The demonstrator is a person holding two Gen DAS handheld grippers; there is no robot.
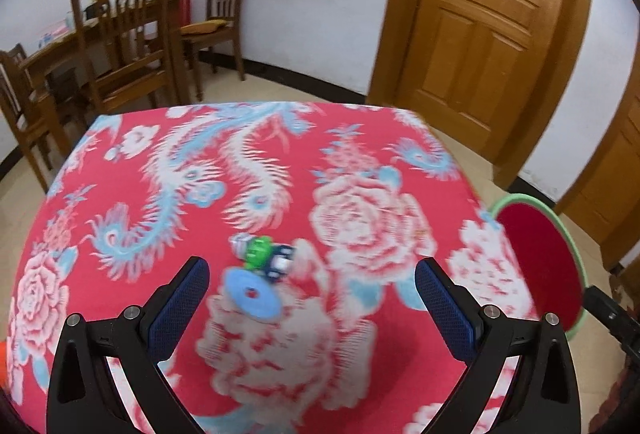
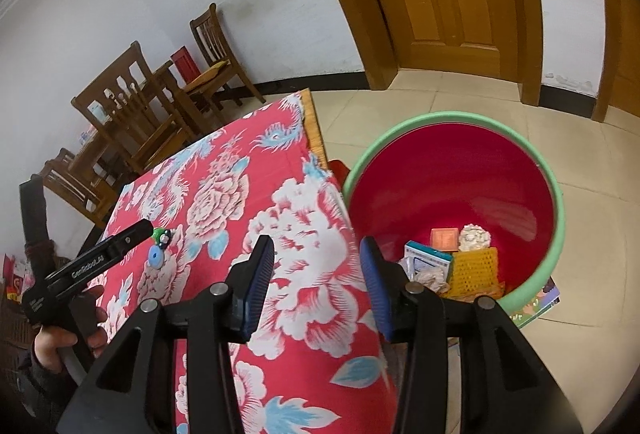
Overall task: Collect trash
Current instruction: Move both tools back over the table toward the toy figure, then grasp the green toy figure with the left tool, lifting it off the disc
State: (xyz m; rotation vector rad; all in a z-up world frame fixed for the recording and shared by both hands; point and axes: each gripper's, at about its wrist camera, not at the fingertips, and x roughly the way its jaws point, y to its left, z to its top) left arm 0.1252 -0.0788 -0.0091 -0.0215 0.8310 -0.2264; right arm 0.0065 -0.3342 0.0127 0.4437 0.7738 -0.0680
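Note:
A crumpled green and blue wrapper (image 1: 262, 258) and a flat blue disc (image 1: 250, 294) lie side by side on the red floral tablecloth (image 1: 120, 202). My left gripper (image 1: 312, 266) is open wide just short of them; they sit nearer its left finger, untouched. In the right wrist view the wrapper (image 2: 162, 236) and disc (image 2: 155, 256) show small at the left. My right gripper (image 2: 317, 244) is open with nothing between its pads, above the table's right edge. Beside it stands a red bin with a green rim (image 2: 452, 122) holding several pieces of trash.
The bin's rim (image 1: 520, 200) stands just off the table's right side on a tiled floor. Wooden chairs (image 1: 120, 34) and a dining table fill the back left. A wooden door (image 1: 480, 14) is behind. A picture book (image 2: 540, 302) lies by the bin. A hand (image 2: 52, 346) grips the left tool.

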